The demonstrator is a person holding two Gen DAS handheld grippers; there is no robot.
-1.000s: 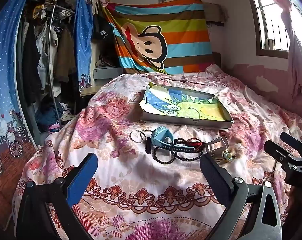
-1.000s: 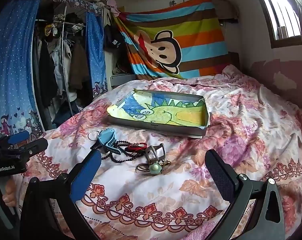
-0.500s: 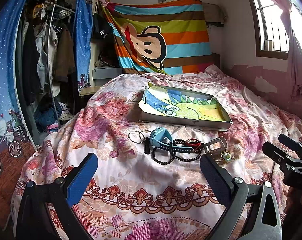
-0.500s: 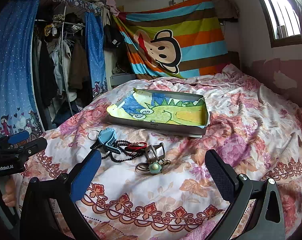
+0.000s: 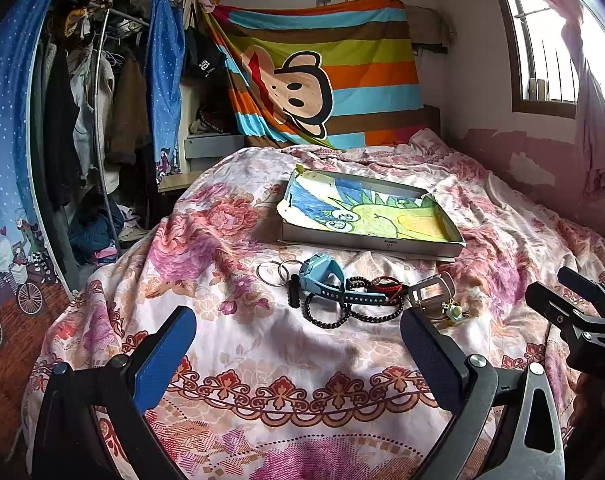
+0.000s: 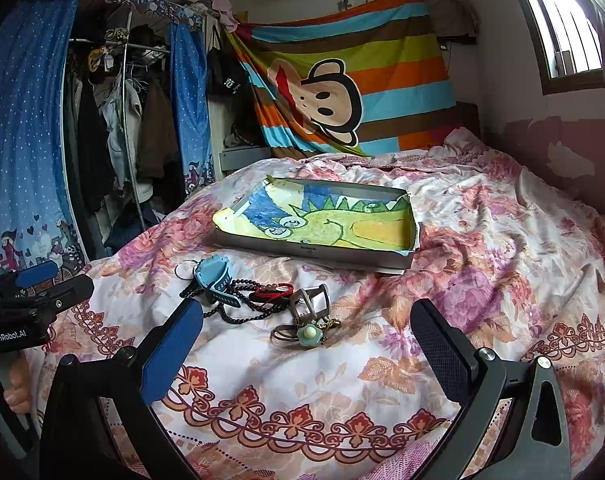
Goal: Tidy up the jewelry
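Nothing on the quilt (image 5: 262,352) has shifted in the last second — both the left gripper (image 5: 298,340) and right gripper (image 6: 306,336) hang released, the jewelry (image 5: 354,292) untouched, the tray (image 5: 366,242) unfilled.

You get soft daylight from the window (image 5: 542,40) on the right, blown out to white glare. Fisheye bending curves the edges, corners go black, and the wardrobe (image 6: 102,120) sits dim.

You had the tray (image 5: 372,243) lying on the bedspread (image 5: 238,344), behind the jewelry pile (image 5: 342,294); the clothes rack (image 5: 98,120) stood left of the bed.
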